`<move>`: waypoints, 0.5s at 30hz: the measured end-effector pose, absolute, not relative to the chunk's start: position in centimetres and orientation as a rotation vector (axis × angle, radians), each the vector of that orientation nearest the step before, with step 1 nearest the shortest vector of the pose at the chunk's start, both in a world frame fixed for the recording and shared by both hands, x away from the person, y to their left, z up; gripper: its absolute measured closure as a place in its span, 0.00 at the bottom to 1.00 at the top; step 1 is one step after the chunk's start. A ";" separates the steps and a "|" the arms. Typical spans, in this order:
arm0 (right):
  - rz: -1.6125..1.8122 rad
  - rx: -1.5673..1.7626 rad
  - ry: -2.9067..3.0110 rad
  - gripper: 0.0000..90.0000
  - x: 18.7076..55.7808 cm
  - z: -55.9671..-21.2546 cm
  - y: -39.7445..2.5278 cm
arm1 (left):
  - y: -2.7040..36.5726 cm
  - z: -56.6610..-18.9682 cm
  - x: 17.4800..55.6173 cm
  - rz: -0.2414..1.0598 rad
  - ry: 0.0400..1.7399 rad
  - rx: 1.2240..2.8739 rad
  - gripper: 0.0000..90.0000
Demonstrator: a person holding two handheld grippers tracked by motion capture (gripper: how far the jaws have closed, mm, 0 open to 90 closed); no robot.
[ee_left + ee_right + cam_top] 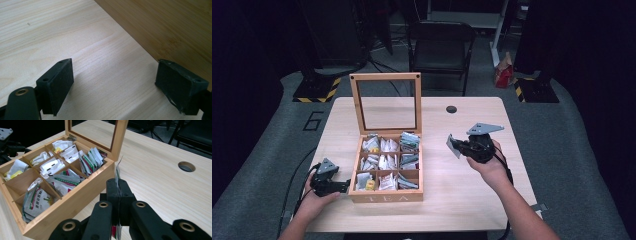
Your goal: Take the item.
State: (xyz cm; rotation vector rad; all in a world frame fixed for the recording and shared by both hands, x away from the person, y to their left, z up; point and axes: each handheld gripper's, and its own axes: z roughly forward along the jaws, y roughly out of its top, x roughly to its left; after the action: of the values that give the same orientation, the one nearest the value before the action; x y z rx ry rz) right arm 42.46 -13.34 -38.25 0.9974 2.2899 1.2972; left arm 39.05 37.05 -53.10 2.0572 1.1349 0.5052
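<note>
1. High view: a wooden tea box (386,170) sits on a pale tabletop (462,195), its glass-paned lid (386,102) standing open and upright at the back. Its nine compartments hold tea sachets. The left gripper (343,186) rests on the tabletop touching the box's left front corner. The right gripper (460,146) is raised to the right of the box, holding a tea sachet (454,145).
2. Left gripper view: its fingers (58,85) are spread wide with nothing between them, low over the tabletop (50,37), beside the box's wooden wall (170,27).
3. Right gripper view: its fingers (112,192) are pressed together, pinching the sachet (117,171) edge-on, just right of the box (75,200).
</note>
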 end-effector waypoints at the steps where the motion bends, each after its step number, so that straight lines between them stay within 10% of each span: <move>1: 1.292 0.996 2.290 1.00 42.5 -38.2 -13.5 | 37.1 -53.1 39.0 0.507 1.134 2.058 0.16; 15: 1.260 1.044 2.244 1.00 42.4 -38.8 -15.3 | 37.1 -53.1 39.0 0.508 1.134 2.059 0.16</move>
State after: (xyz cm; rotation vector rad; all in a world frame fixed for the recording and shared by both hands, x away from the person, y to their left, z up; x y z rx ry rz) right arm 42.41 -15.34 -38.75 1.0437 2.2445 1.2598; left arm 39.05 37.06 -53.09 2.0587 1.1344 0.5078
